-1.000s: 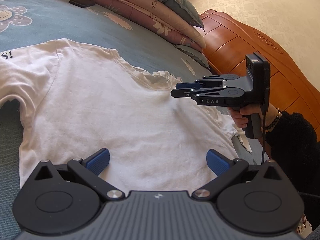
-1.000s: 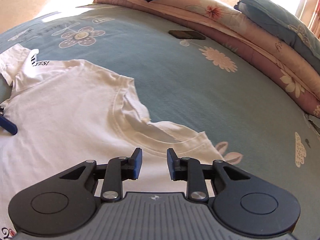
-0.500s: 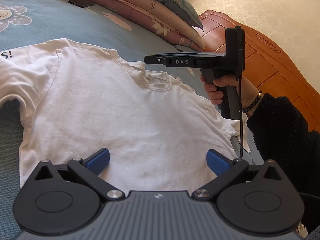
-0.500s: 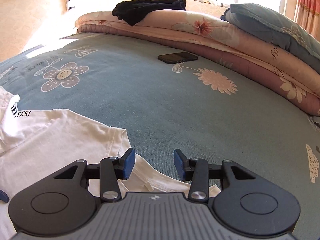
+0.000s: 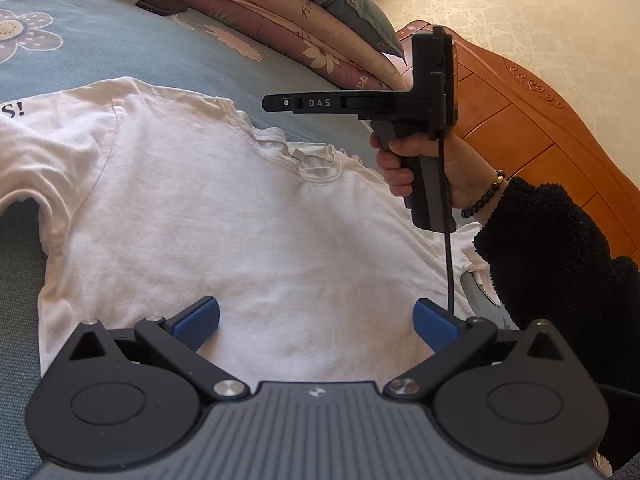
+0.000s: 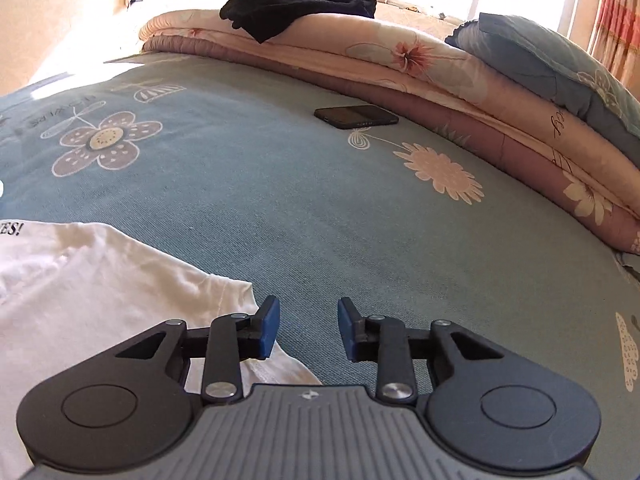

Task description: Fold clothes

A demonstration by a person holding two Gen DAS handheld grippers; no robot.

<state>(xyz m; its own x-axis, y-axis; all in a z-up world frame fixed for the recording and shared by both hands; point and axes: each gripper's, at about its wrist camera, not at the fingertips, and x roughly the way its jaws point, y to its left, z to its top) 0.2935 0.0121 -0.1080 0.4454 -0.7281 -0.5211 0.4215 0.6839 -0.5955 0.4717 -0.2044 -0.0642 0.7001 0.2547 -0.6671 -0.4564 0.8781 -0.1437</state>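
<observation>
White T-shirt (image 5: 208, 216) flat on bed, under wide-apart left tongs (image 5: 316, 320); right tongs (image 6: 308, 328) closing, empty, past collar.

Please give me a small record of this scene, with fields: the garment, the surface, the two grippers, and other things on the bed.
garment: white T-shirt, spread flat, neckline away from the left wrist camera
surface: blue flowered bedsheet
left gripper: open, over the shirt's lower part, nothing between the pads
right gripper: jaws closing on nothing, raised above the shirt's neckline
other things: black phone on the sheet; folded quilts; dark cloth on top of them; blue pillow
</observation>
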